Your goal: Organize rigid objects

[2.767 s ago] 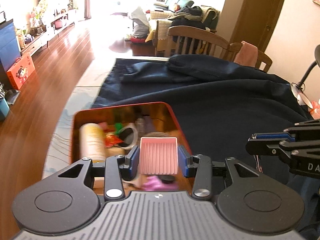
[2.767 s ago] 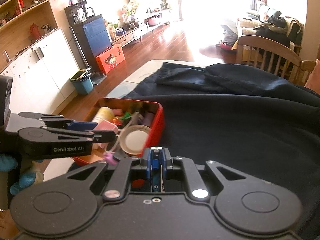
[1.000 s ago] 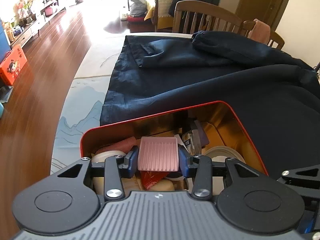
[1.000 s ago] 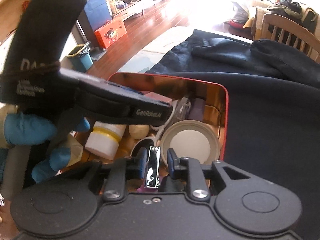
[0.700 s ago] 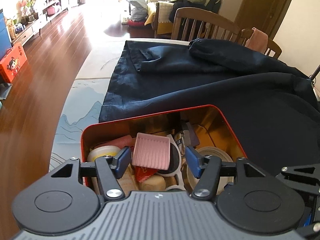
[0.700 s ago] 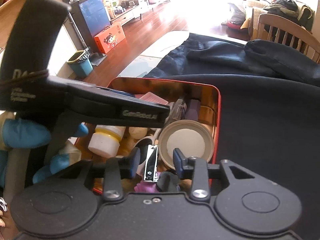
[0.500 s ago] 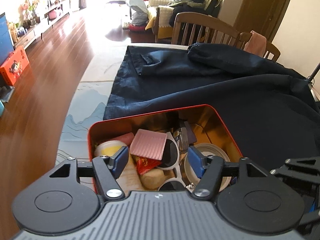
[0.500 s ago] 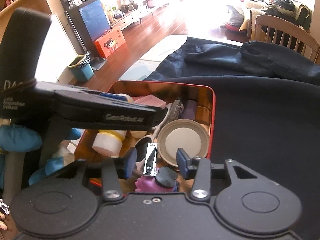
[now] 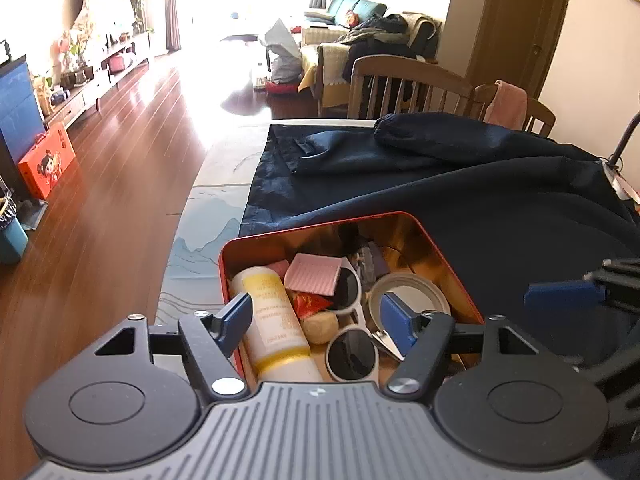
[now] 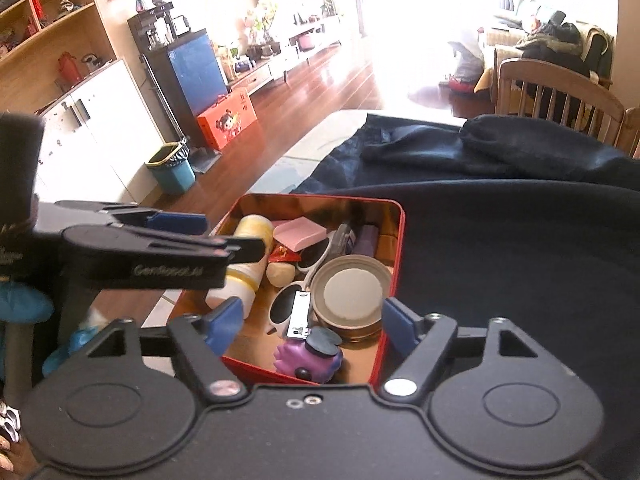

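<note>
A red tin (image 9: 320, 222) (image 10: 396, 264) with a gold inside sits on the table and holds several small items. The pink ribbed block (image 9: 316, 274) (image 10: 300, 234) lies loose near its far end, on top of white sunglasses (image 9: 352, 344). The silver nail clipper (image 10: 299, 316) lies flat beside a round lid (image 10: 352, 292) and a purple toy (image 10: 308, 356). A white bottle (image 9: 276, 316) rests along the left wall. My left gripper (image 9: 316, 318) hovers above the tin's near end, jaws opening, nothing between them. My right gripper (image 10: 312, 325) does the same.
A dark navy garment (image 9: 480, 200) covers most of the table behind and right of the tin. A printed mat (image 9: 208, 240) shows at the table's left edge. Wooden chairs (image 9: 408, 84) stand at the far side. A blue-gloved hand (image 10: 24, 304) holds the left gripper.
The left jaws let go of the pink block and the right jaws let go of the nail clipper; both now lie in the tin. Both grippers drew back and upward, jaws widening.
</note>
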The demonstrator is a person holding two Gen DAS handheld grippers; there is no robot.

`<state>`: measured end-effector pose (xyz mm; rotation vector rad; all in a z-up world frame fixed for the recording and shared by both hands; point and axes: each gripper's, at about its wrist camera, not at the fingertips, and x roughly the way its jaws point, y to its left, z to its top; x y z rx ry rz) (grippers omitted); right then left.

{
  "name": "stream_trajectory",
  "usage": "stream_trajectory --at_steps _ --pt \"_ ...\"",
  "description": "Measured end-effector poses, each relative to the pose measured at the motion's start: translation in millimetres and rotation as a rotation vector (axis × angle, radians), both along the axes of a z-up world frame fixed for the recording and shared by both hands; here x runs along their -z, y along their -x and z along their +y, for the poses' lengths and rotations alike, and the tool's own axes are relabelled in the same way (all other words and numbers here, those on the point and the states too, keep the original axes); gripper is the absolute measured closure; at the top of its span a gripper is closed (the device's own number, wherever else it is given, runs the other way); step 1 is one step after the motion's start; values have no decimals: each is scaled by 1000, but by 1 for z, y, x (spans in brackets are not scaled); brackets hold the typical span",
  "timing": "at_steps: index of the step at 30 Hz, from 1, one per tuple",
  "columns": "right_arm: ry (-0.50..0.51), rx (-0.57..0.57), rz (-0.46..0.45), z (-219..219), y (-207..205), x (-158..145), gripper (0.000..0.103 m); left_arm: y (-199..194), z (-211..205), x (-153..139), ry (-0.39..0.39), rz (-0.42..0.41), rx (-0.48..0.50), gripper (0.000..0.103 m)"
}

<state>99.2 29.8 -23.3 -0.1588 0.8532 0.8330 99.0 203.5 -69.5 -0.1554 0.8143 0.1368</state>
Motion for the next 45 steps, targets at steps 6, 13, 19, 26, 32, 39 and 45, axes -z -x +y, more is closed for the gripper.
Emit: stream_trajectory --at_steps 6,13,19,26,32,39,45 --pt "-44 -8 -35 -15 15 -10 16 27 -7 -11 0 -18 -8 25" --pt "-80 -29 -121 -29 36 -23 5 56 -10 -25 10 -43 -30 20" --pt "-79 -33 -152 -33 47 -27 0 73 -17 -34 8 -67 -43 11" --pt "-103 -23 -177 -41 53 -29 0 83 -30 -42 -14 -85 -26 0" --pt "-131 -3 -184 -52 59 -32 0 90 -43 -45 -44 -82 -19 0" --pt "-147 15 -177 -59 62 -34 0 97 -52 -51 -53 -87 -20 0" --pt "-148 20 -178 -61 62 -34 0 96 -54 -48 -45 -72 -18 0"
